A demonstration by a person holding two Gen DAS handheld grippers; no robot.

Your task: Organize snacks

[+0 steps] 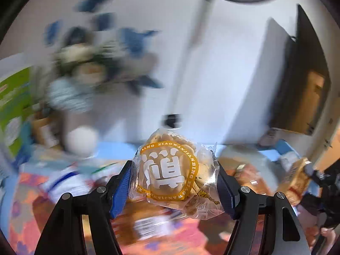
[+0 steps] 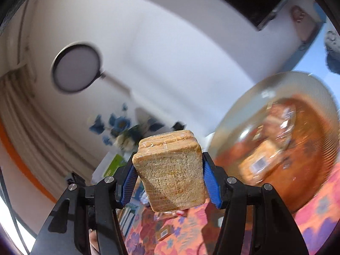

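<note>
My left gripper (image 1: 173,177) is shut on a clear cookie packet (image 1: 172,172) with a yellow ring and white characters, held above the table. My right gripper (image 2: 169,173) is shut on a wrapped stack of brown bread slices (image 2: 172,174), also held in the air. A large clear bowl (image 2: 233,114) holding several wrapped snacks is close on the right in the right wrist view. The right gripper with its bread shows at the far right of the left wrist view (image 1: 297,176).
The table has an orange floral cloth (image 1: 27,208) (image 2: 174,233) with loose snack packets on it. A vase of blue and white flowers (image 1: 89,63), a green box (image 1: 14,106) and a white ball (image 1: 81,140) stand at the back left. A round lamp on a stand (image 2: 76,68) is behind.
</note>
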